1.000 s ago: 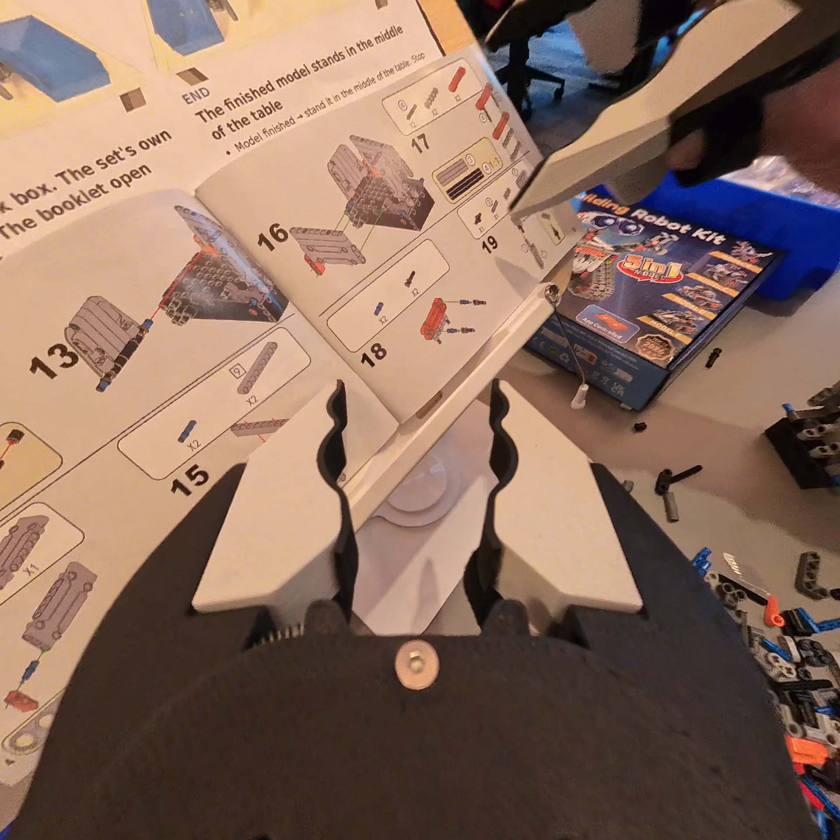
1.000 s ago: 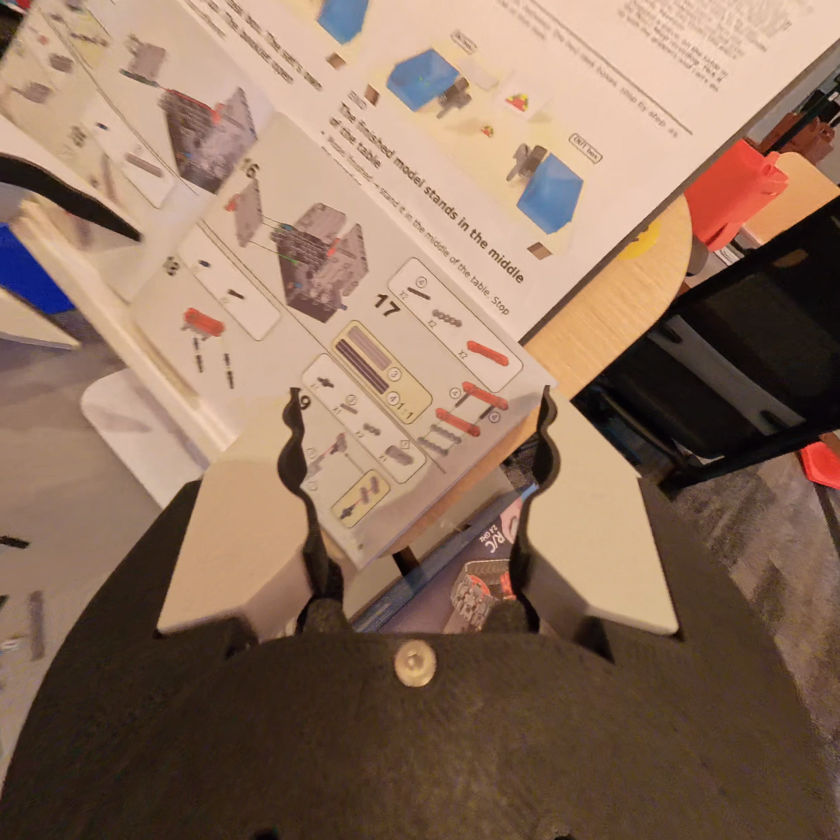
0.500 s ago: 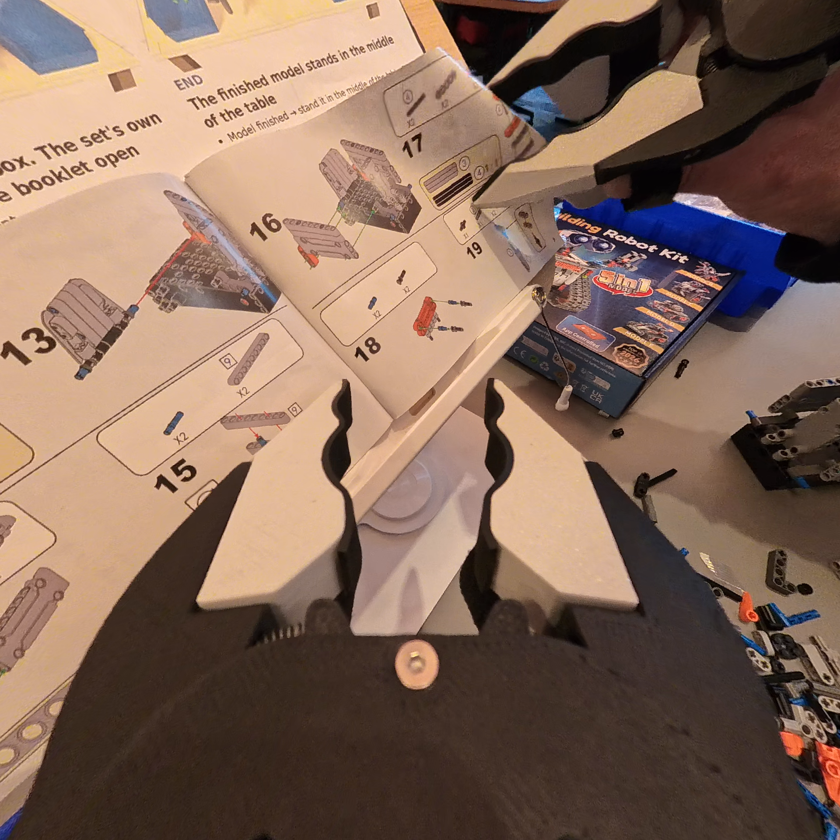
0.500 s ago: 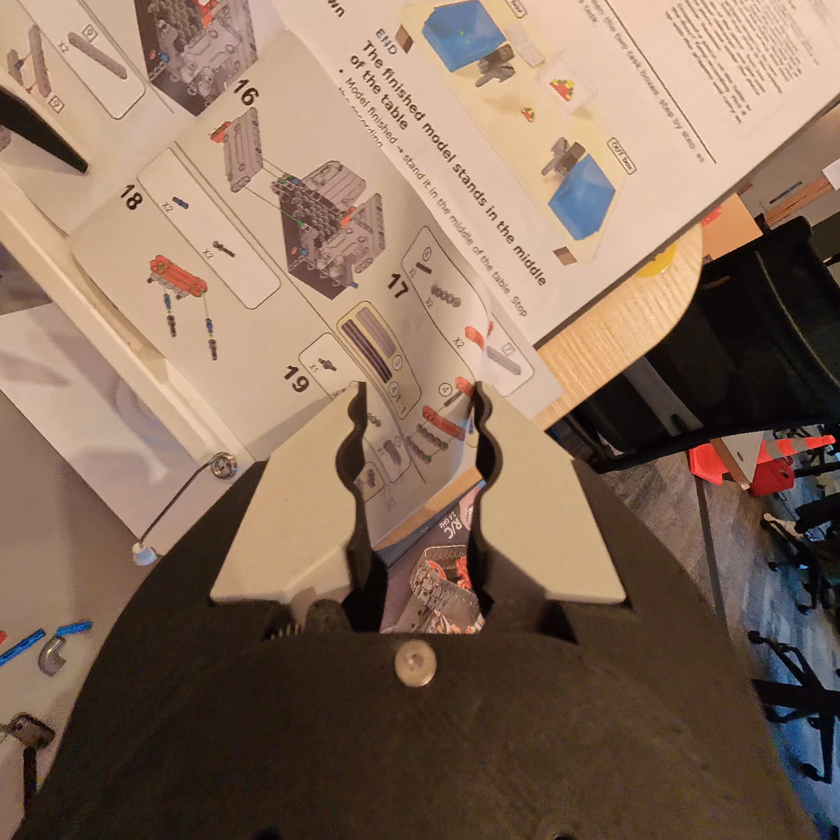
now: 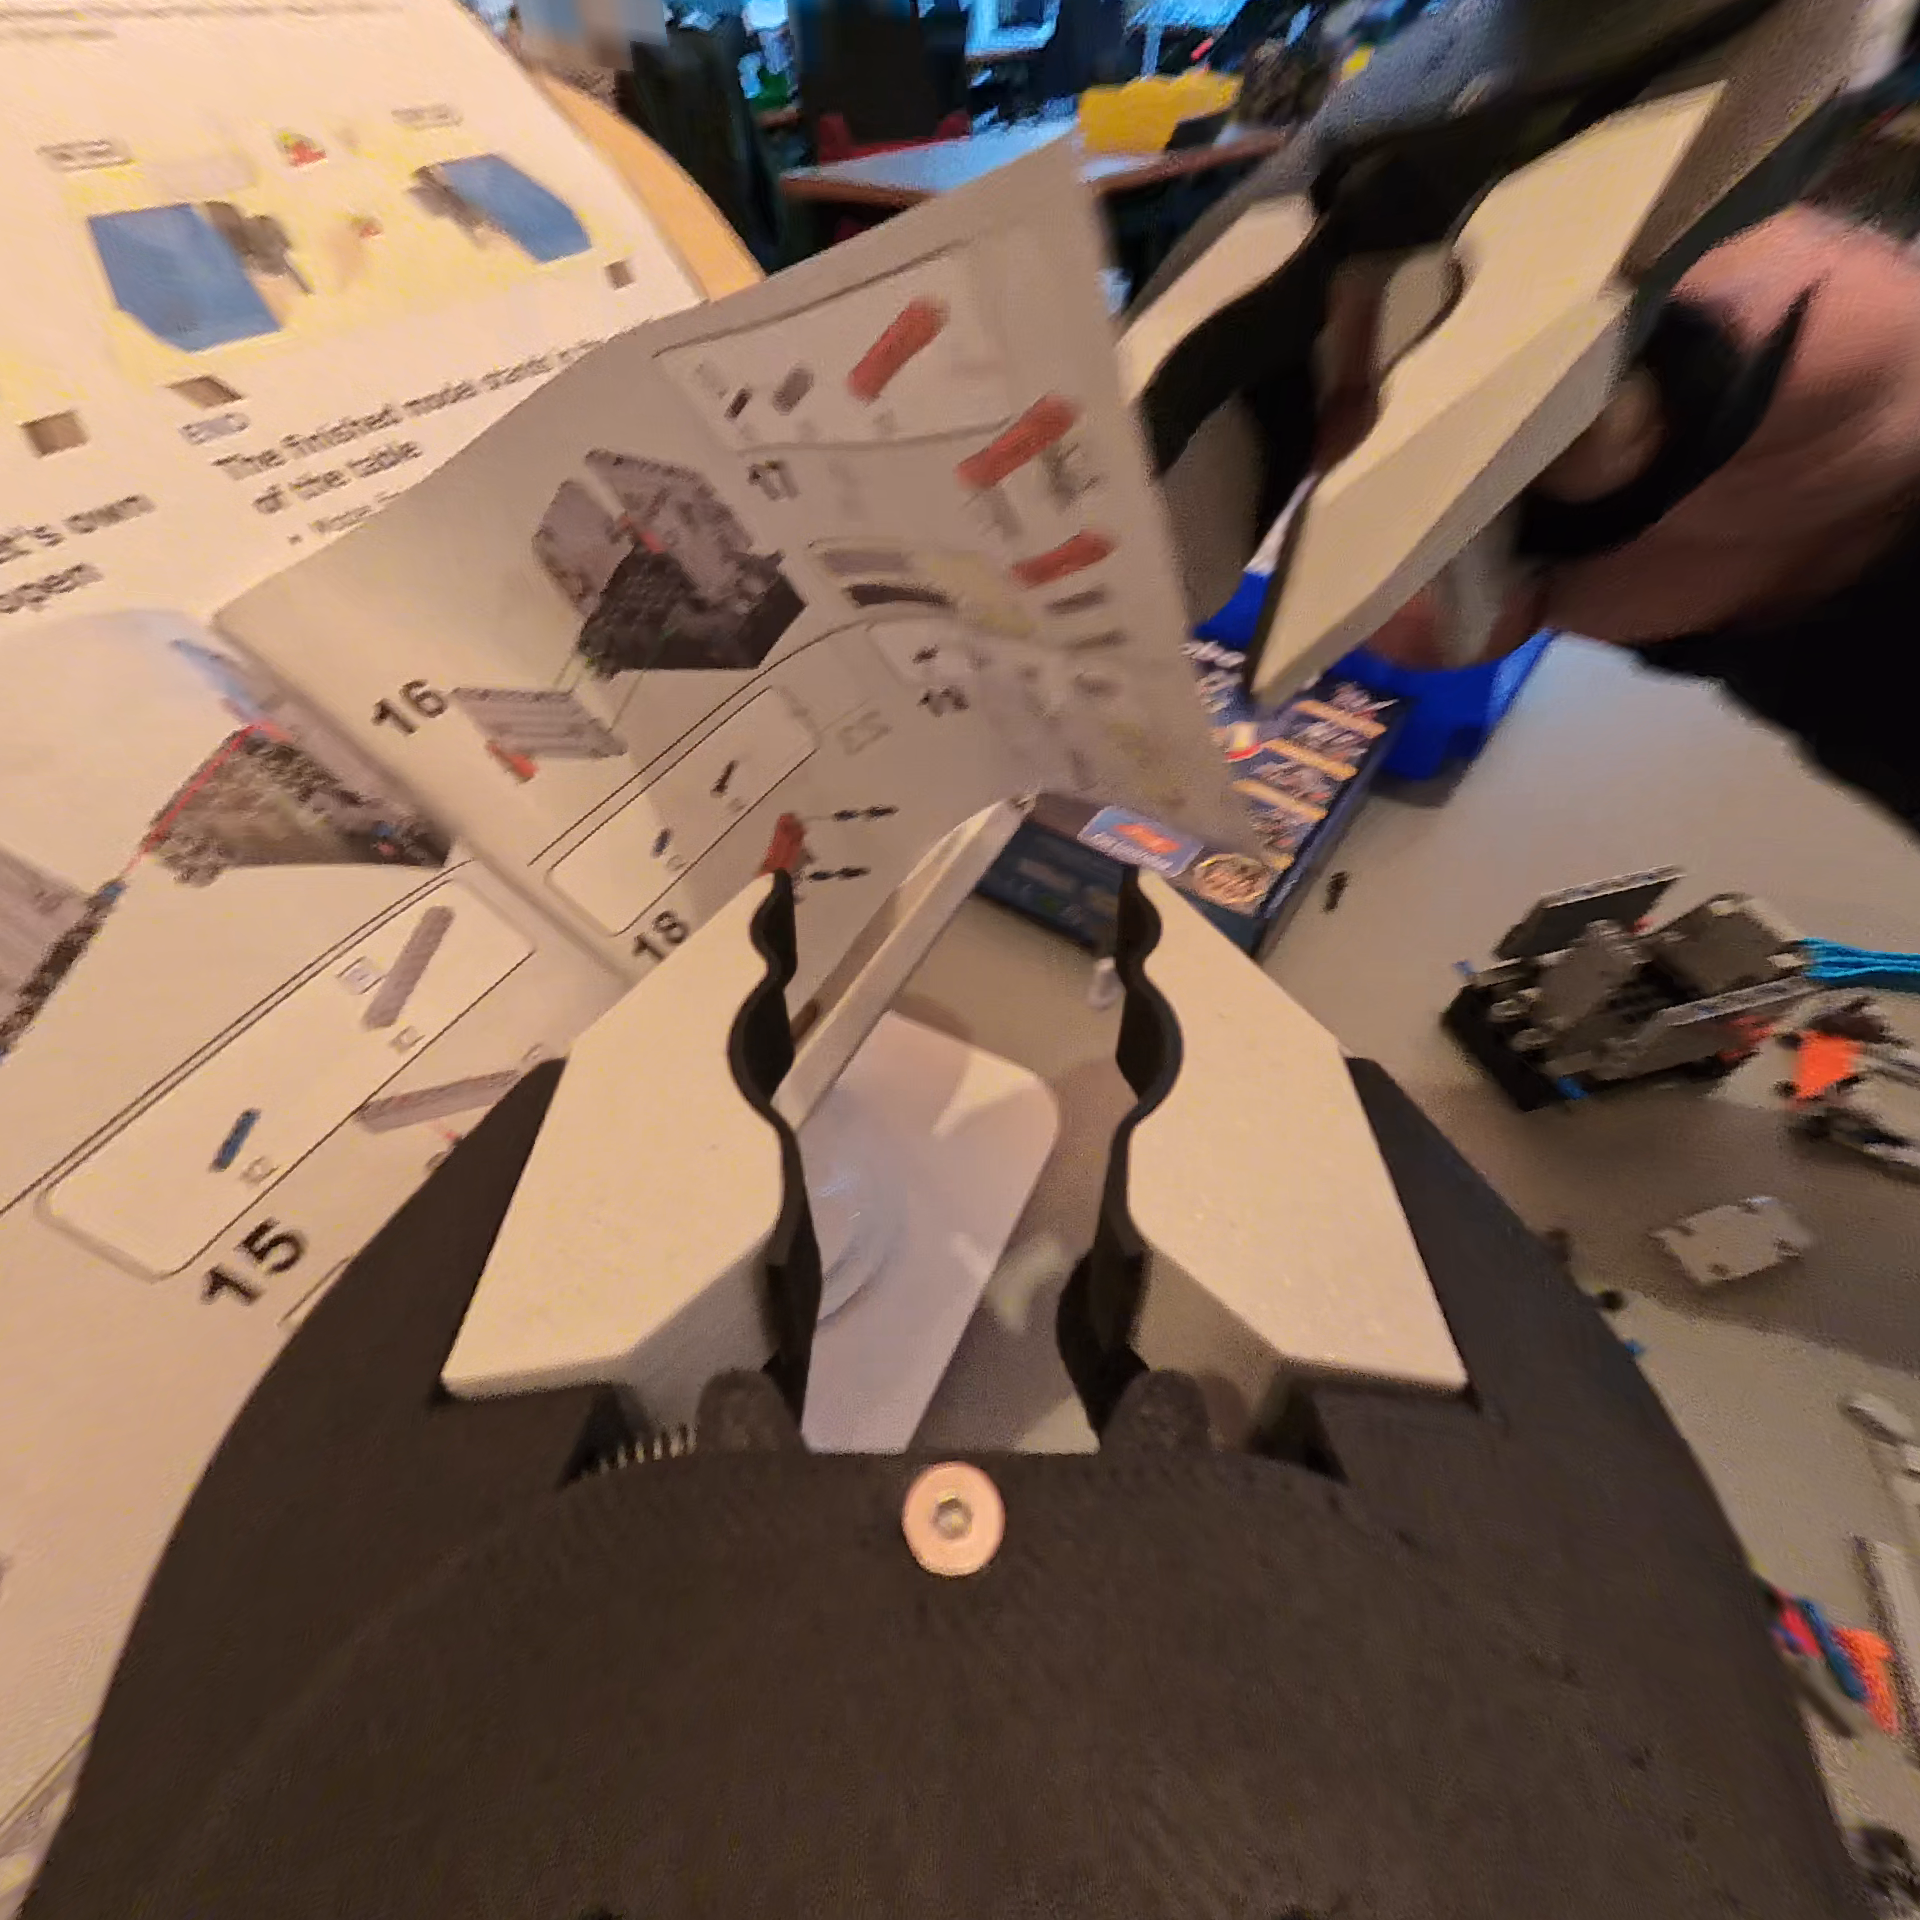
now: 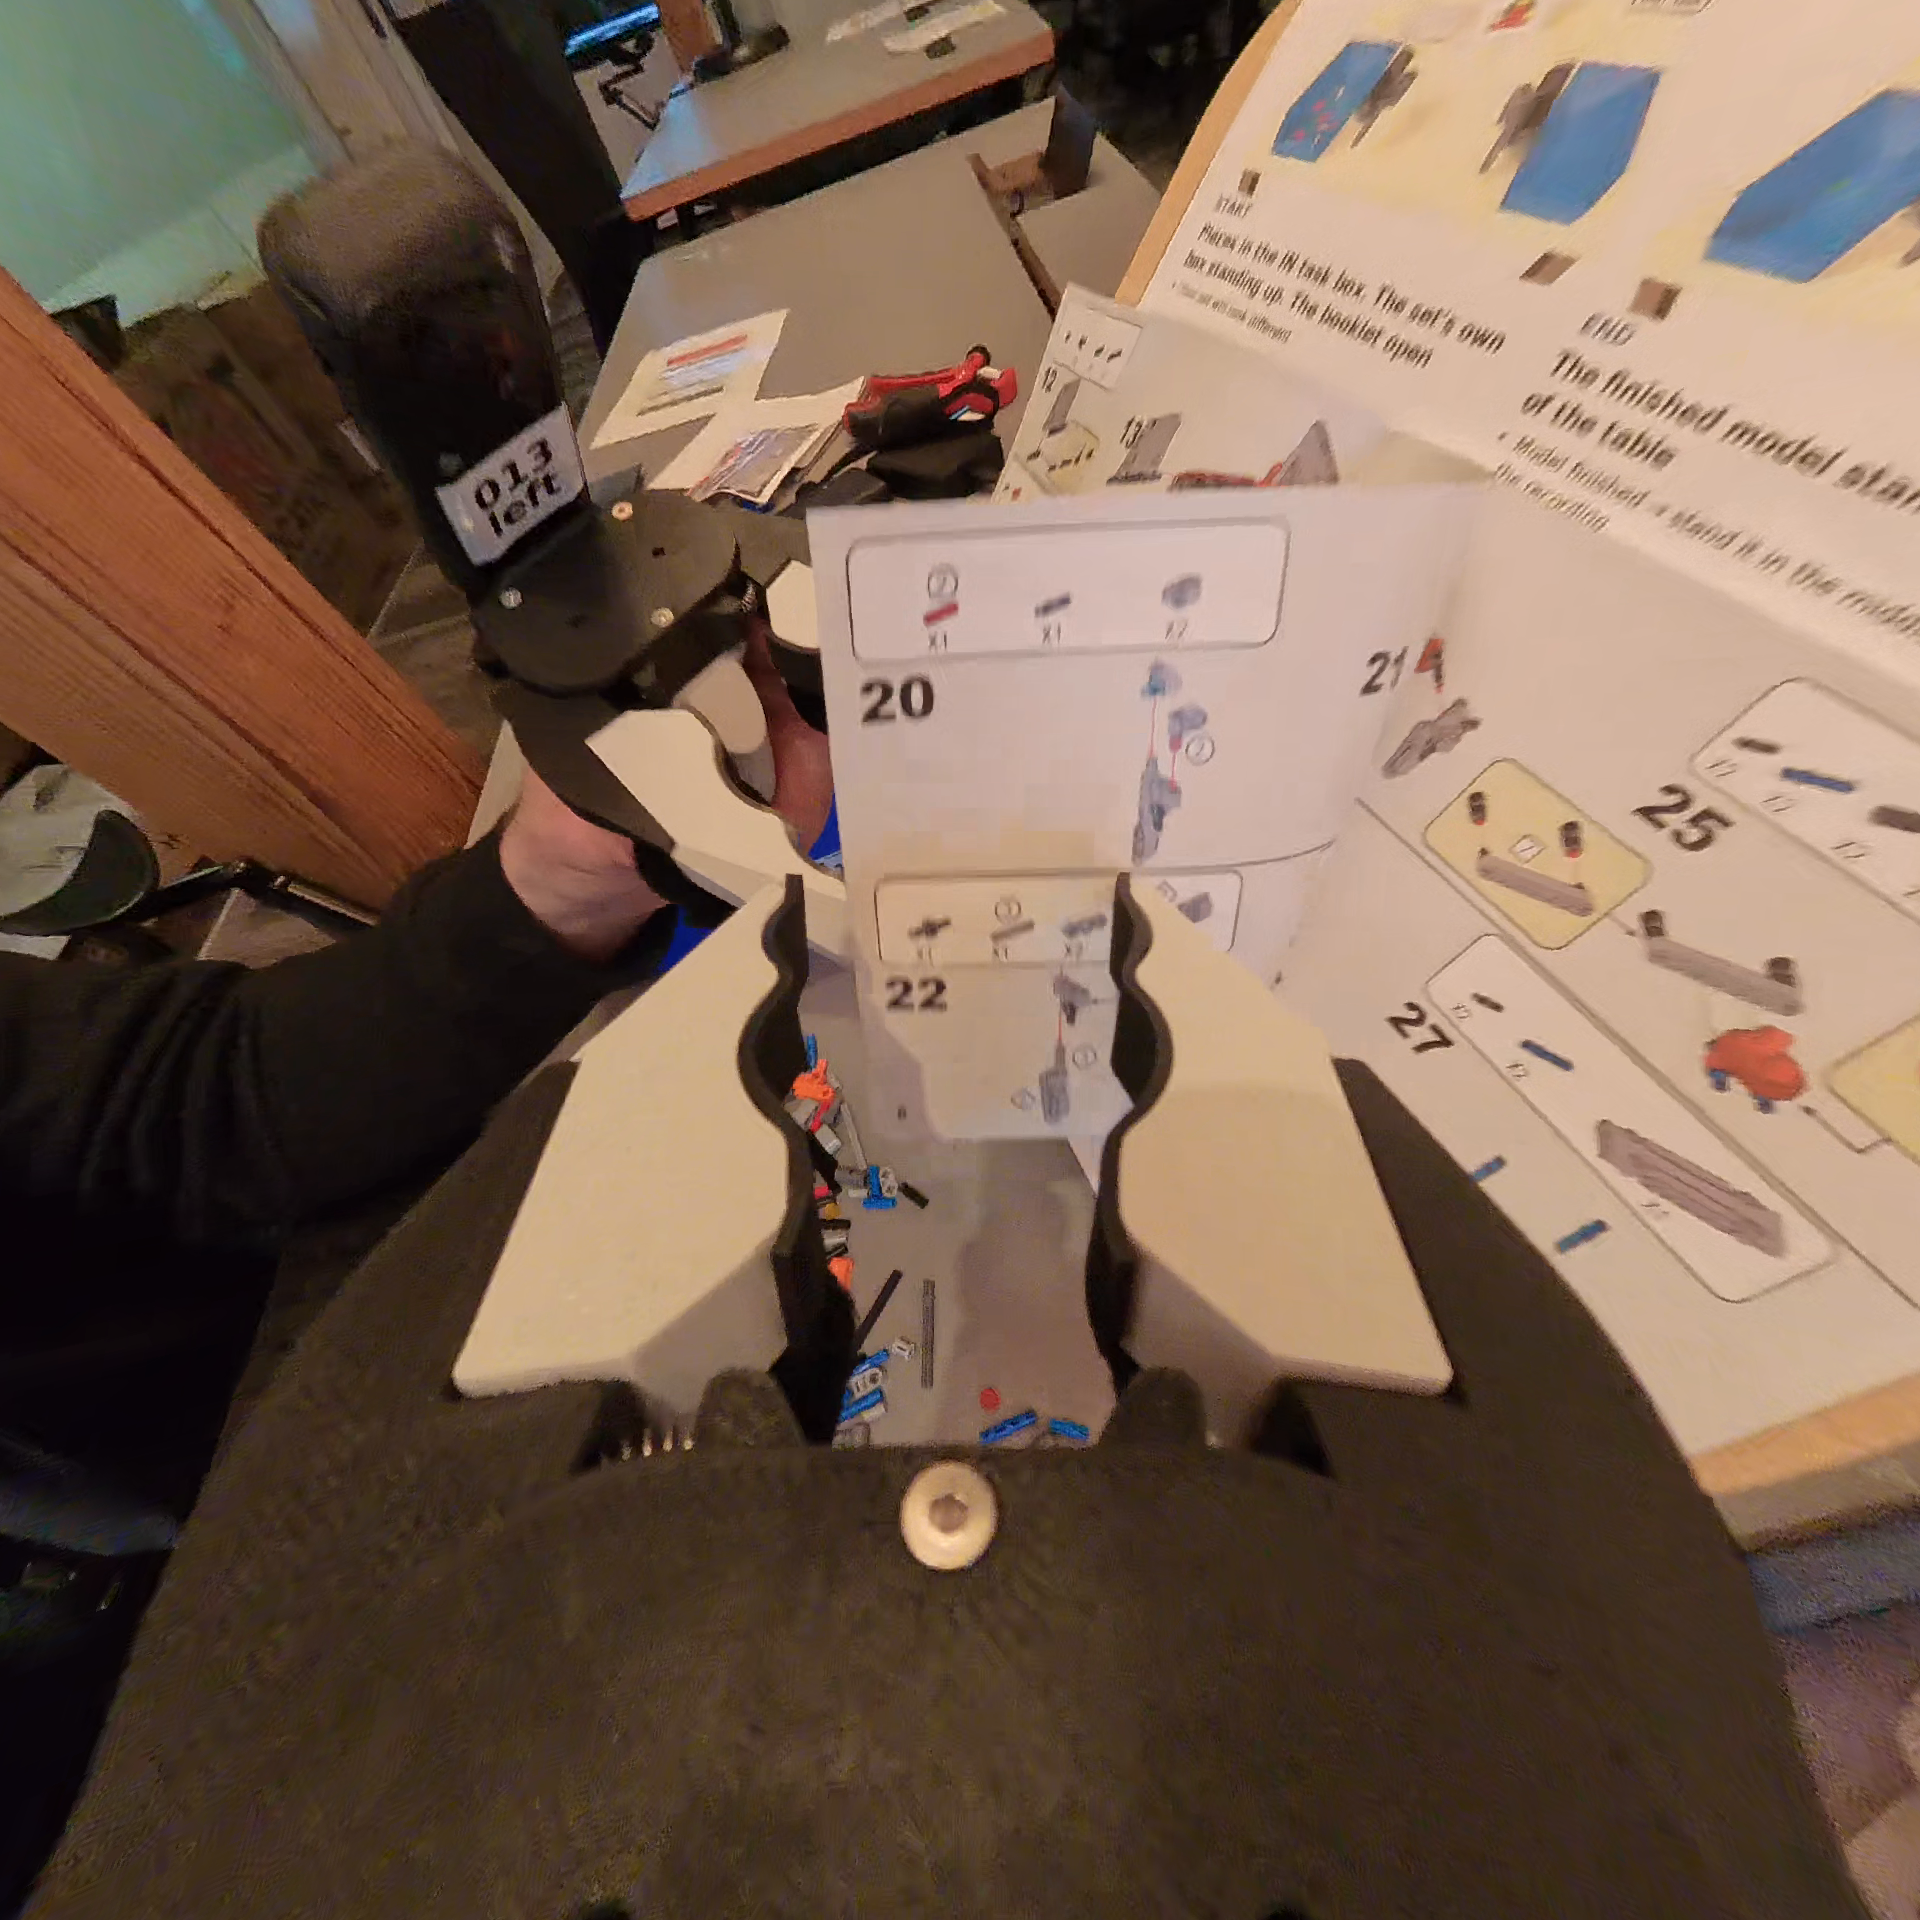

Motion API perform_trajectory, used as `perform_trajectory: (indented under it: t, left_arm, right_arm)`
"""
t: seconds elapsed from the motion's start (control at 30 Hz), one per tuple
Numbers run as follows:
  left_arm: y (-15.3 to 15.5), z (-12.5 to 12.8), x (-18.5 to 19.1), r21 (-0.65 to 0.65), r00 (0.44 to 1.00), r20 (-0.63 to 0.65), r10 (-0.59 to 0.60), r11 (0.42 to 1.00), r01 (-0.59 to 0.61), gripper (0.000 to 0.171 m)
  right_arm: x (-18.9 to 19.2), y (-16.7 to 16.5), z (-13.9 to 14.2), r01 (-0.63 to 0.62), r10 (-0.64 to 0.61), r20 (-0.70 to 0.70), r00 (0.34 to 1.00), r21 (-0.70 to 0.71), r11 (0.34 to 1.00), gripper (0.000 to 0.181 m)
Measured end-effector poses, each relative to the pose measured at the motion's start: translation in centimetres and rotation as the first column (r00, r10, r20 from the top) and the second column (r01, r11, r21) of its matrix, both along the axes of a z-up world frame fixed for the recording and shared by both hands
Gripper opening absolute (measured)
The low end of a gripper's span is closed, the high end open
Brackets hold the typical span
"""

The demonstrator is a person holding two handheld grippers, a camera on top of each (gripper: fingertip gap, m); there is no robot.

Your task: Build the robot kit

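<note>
An open instruction booklet [image 5: 343,997] leans on a white stand with a ledge [image 5: 894,956]. Its right-hand page [image 5: 790,540] is lifted and stands nearly upright. My left gripper [image 5: 951,883] is open and low at the stand, with the ledge between its fingers close to the left one. My right gripper [image 6: 958,888] is open; the lifted page [image 6: 1049,748] stands just past its fingertips and its lower edge dips between them. In the left wrist view the right gripper's pale fingers [image 5: 1455,364] are just right of the page edge. The left gripper's fingers [image 6: 675,769] show behind the page.
A large printed board [image 5: 312,312] stands behind the booklet. A dark blue kit box [image 5: 1278,790] and a blue bin [image 5: 1455,717] lie to the right. A part-built grey and black model [image 5: 1621,987] and loose small parts [image 6: 862,1174] lie on the grey table [image 5: 1558,831]. The gap from one gripper's tips to the other's is roughly 4 cm.
The right gripper closed on the right-hand page's corner, swung it up and over to the left, and its jaws now stand wider. The left gripper stayed open at the stand.
</note>
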State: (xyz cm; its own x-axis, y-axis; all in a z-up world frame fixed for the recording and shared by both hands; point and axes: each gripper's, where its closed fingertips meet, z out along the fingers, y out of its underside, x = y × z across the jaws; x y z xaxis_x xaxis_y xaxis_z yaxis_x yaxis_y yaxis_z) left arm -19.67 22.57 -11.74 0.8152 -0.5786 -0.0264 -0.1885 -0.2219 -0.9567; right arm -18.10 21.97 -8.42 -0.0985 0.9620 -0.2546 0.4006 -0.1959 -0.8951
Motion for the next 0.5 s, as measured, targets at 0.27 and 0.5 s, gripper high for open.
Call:
perform_trajectory:
  t: [0.27, 0.5]
  left_arm:
    - [-1.2, 1.7, 2.2, 0.032, 0.925, 0.310, -0.218, 0.975, 0.219, 0.043]
    - [-3.3, 3.9, 2.5, 0.156, 0.760, 0.499, -0.416, 0.906, 0.393, 0.038]
  right_arm:
    - [-1.4, -1.1, -0.4, -0.037, 0.023, -0.148, 0.989, -0.095, 0.995, 0.053]
    - [-1.3, -1.9, 1.0, -0.095, 0.044, -0.270, 0.962, -0.177, 0.980, 0.050]
